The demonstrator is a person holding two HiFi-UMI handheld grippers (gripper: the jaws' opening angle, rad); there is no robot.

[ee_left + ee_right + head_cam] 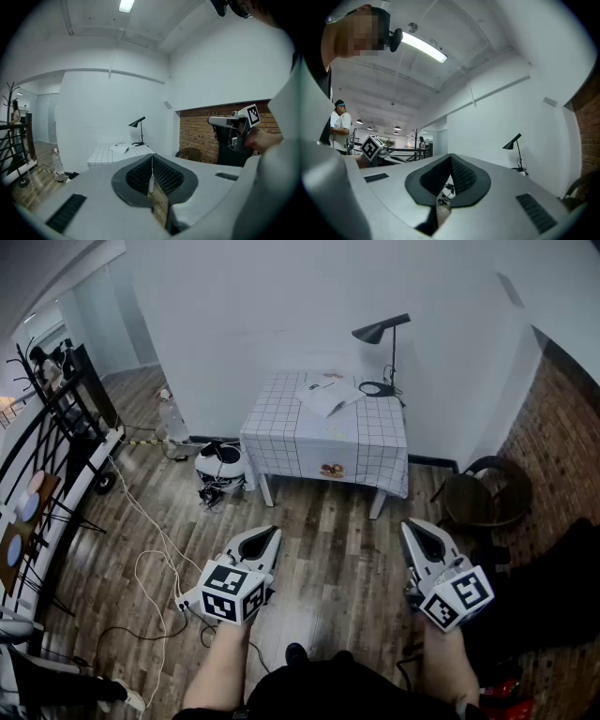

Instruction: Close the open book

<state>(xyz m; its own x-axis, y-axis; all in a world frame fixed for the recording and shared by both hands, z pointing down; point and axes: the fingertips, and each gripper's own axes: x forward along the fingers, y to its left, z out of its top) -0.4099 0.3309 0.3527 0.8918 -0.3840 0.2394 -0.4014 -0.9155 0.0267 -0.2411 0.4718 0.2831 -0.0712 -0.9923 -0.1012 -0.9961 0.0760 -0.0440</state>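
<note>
Book (pixel 328 396) lies open on the checked table (pixel 323 446) by the white wall, next to the black lamp (pixel 380 334). That is what the head view shows. The person stands far back from it on the wood floor. The left gripper (pixel 266 538) and the right gripper (pixel 418 538) are held out low in front, and neither is near the book. White cords (pixel 141 568) lie on the floor at the left, so I think it is best to walk straight up the middle.

In the left gripper view the two jaws are pressed together with nothing between them. Far past their tips is the table, with the book (pixel 122 148) as a small pale shape on top.

In the right gripper view the jaws are also tight together and hold nothing. The lamp shows at the right, but the big grey gripper body hides the table and book.

The job has not begun, I think. First get close. Then open one gripper, slip a jaw under one side of the book and fold it slowly over onto the other side. The other gripper could press down so the book does not slide.
</note>
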